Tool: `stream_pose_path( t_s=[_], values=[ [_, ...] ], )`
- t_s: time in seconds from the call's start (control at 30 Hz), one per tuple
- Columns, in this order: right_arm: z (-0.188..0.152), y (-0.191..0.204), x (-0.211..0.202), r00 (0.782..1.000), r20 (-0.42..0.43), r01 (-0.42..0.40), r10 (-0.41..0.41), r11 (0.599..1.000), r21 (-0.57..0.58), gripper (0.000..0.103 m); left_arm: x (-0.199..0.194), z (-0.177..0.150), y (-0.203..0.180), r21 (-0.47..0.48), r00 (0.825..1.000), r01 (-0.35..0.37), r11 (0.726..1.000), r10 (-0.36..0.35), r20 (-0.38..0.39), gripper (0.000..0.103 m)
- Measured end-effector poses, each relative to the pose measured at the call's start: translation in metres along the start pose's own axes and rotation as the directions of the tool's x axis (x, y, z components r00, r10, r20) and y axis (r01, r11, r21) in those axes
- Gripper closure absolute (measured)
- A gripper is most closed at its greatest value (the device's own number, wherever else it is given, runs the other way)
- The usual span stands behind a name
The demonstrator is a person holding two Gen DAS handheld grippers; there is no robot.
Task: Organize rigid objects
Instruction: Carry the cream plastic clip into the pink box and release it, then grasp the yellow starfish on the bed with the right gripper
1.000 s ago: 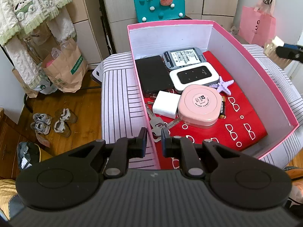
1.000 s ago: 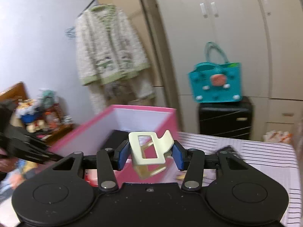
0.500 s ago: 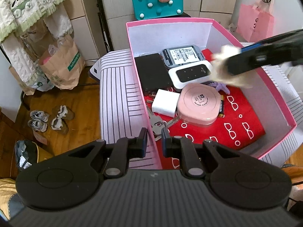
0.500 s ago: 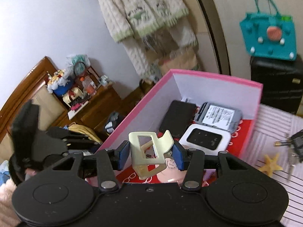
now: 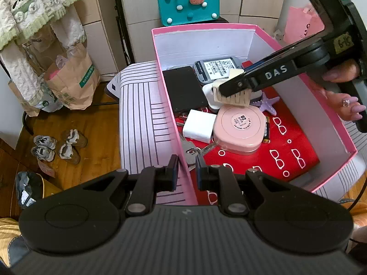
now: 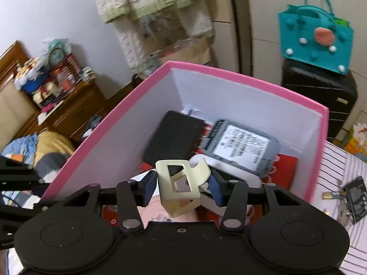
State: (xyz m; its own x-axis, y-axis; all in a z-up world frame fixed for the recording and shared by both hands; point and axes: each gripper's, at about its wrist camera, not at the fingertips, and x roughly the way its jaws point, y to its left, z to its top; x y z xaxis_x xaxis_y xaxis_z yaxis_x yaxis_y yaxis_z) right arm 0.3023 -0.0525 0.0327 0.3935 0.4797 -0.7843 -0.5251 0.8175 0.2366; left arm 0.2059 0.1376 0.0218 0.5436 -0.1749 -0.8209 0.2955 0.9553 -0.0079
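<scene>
Clip [image 6: 181, 183], cream plastic, sits loosely in my right hand-held gripper [image 6: 182, 186] as its jaws spread above the pink box [image 5: 170, 123], while my left hand-held gripper [image 5: 186, 170] pinches the near wall steady

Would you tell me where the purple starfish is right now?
In the left wrist view, the purple starfish lies on the red lining of the pink box, just beyond the round pink case.

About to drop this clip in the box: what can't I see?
Router: left view, mostly behind right tool and clip.
Keys: left view, partly under the pink case.
Box floor below the clip: right view, hidden by the tool's body.
Drive label: blurred in right view, too small in left.
</scene>
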Motion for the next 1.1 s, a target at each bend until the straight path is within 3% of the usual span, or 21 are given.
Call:
stream_pose_path(
  t_s=[0.1, 0.27, 0.53, 0.63, 0.83, 1.1],
  values=[
    [-0.009, 0.002, -0.022, 0.996, 0.067, 0.066, -0.061, 0.996, -0.06, 0.045, 0.0, 0.0, 0.0, -0.001, 1.0, 0.003, 1.0, -0.003, 0.005, 0.089],
    [-0.031, -0.009, -0.08, 0.982, 0.185, 0.042, -0.035, 0.998, -0.036, 0.041, -0.001, -0.002, 0.001, -0.009, 1.0, 0.005, 1.0, -0.005, 0.015, 0.089],
    [-0.09, -0.05, -0.142, 0.915, 0.378, 0.148, -0.14, 0.989, 0.008, 0.038, 0.0, -0.003, 0.001, -0.01, 1.0, 0.003, 1.0, -0.003, 0.023, 0.089],
    [-0.111, -0.073, -0.142, 0.906, 0.388, 0.169, -0.171, 0.985, 0.039, 0.038, -0.001, -0.003, 0.001, -0.016, 1.0, 0.006, 1.0, -0.005, 0.026, 0.089],
    [-0.15, -0.105, -0.122, 0.907, 0.384, 0.15, -0.174, 0.984, 0.092, 0.038, -0.001, -0.004, 0.002, -0.022, 1.0, 0.011, 1.0, -0.01, 0.028, 0.089],
    [-0.167, -0.117, -0.079, 0.916, 0.372, 0.157, -0.15, 0.987, 0.01, 0.038, -0.001, -0.003, 0.004, -0.03, 0.999, 0.019, 0.999, -0.018, 0.03, 0.089]
  ],
)
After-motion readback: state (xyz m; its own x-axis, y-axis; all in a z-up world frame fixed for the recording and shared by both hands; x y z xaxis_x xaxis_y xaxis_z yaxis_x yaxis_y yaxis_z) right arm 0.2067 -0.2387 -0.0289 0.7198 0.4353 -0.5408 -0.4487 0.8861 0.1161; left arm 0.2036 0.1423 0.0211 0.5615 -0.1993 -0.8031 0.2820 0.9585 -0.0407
